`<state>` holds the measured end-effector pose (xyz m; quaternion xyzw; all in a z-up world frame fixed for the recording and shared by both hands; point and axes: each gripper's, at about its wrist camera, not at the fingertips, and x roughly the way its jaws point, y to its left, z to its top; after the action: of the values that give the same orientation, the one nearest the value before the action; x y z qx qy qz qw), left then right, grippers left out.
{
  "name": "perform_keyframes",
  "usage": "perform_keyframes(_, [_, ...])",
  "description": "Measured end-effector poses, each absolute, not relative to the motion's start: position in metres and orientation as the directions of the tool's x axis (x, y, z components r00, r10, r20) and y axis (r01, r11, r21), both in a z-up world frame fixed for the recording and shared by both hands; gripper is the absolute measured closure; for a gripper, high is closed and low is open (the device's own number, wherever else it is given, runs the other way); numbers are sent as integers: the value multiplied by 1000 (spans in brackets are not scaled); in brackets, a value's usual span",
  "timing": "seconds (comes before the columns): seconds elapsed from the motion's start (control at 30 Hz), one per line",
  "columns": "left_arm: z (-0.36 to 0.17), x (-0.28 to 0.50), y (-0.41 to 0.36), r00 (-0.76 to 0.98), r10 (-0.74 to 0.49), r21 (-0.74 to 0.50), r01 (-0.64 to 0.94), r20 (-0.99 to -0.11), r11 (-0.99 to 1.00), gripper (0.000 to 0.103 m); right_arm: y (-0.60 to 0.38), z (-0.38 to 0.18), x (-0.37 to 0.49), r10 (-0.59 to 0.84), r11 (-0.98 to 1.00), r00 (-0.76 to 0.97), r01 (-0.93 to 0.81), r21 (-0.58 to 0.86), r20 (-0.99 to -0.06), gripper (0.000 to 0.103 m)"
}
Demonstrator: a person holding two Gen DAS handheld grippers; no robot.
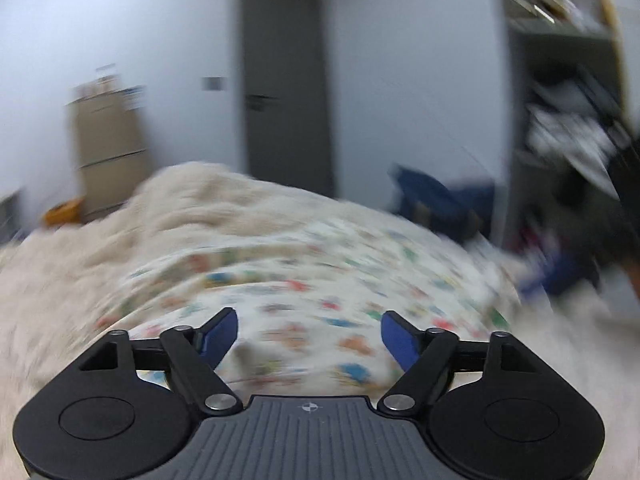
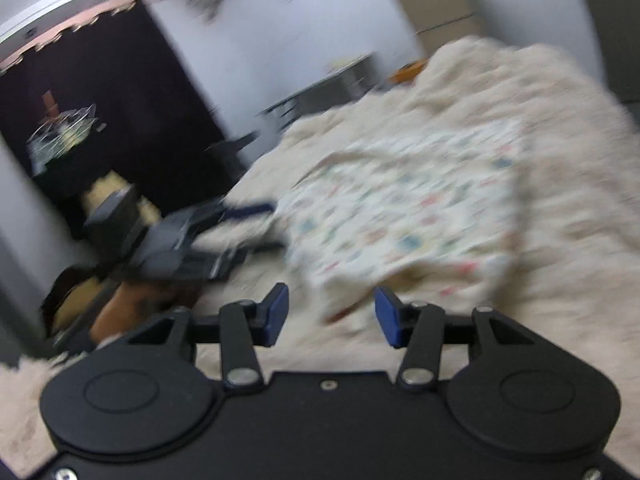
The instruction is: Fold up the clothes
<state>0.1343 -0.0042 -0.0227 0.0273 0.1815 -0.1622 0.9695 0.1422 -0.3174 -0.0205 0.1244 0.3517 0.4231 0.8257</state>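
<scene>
A white garment with a small coloured print lies spread on a fluffy cream blanket. Both views are blurred. My left gripper hovers low over the garment's near part, its blue pads wide apart and nothing pinched between them. In the right wrist view the same garment lies ahead, its near edge just beyond my right gripper, whose pads stand apart with only blanket and the garment's edge seen through the gap. The left gripper shows there as a dark blur at the garment's left edge.
The cream blanket covers the whole bed. A grey door, a cardboard box and shelves stand beyond it. A blue bag sits on the floor. A hand shows at the left.
</scene>
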Motion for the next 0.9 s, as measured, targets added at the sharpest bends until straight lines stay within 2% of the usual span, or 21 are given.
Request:
perform_keyframes(0.1, [-26, 132, 9, 885, -300, -82, 290, -357, 954, 28, -306, -35, 147, 784, 618, 395, -576, 535, -479, 56])
perform_keyframes(0.23, [-28, 136, 14, 876, -314, -119, 291, -366, 949, 28, -306, -47, 164, 825, 554, 433, -499, 666, -362, 56])
perform_keyframes(0.27, [-28, 135, 15, 876, -316, -121, 292, -365, 949, 28, -306, -50, 168, 832, 539, 431, -481, 691, -349, 59])
perform_keyframes(0.33, [-28, 134, 15, 876, -320, -128, 294, -360, 947, 28, -303, -55, 176, 840, 524, 412, -446, 725, -353, 77])
perform_keyframes(0.37, [-28, 133, 16, 876, -323, -131, 296, -358, 946, 28, -302, -58, 178, 853, 506, 387, -442, 741, -351, 93])
perform_keyframes(0.5, [-27, 132, 20, 876, -347, -158, 311, -335, 937, 28, -309, -58, 167, 882, 469, 312, -516, 717, -353, 99])
perform_keyframes(0.63, [-23, 127, 15, 875, -364, -127, 341, -319, 931, 28, -313, -51, 149, 863, 492, 262, -633, 598, -432, 100])
perform_keyframes(0.67, [-21, 125, 9, 874, -366, -94, 355, -319, 930, 28, -312, -50, 147, 857, 495, 254, -646, 581, -448, 103])
perform_keyframes(0.73, [-19, 120, -3, 866, -381, -28, 394, -323, 919, 28, -316, -42, 143, 850, 491, 237, -676, 549, -470, 102])
perform_keyframes(0.77, [-18, 117, -9, 860, -393, 1, 416, -325, 909, 28, -320, -38, 142, 851, 489, 236, -683, 542, -469, 98])
perform_keyframes(0.83, [-15, 114, -24, 846, -417, 49, 457, -333, 888, 28, -341, -24, 147, 864, 496, 308, -658, 567, -400, 90])
perform_keyframes(0.87, [-14, 114, -33, 838, -429, 71, 477, -338, 876, 28, -352, -19, 151, 859, 511, 358, -626, 588, -365, 79])
perform_keyframes(0.9, [-13, 113, -41, 830, -440, 93, 496, -344, 863, 28, -361, -16, 155, 845, 532, 414, -582, 615, -339, 76])
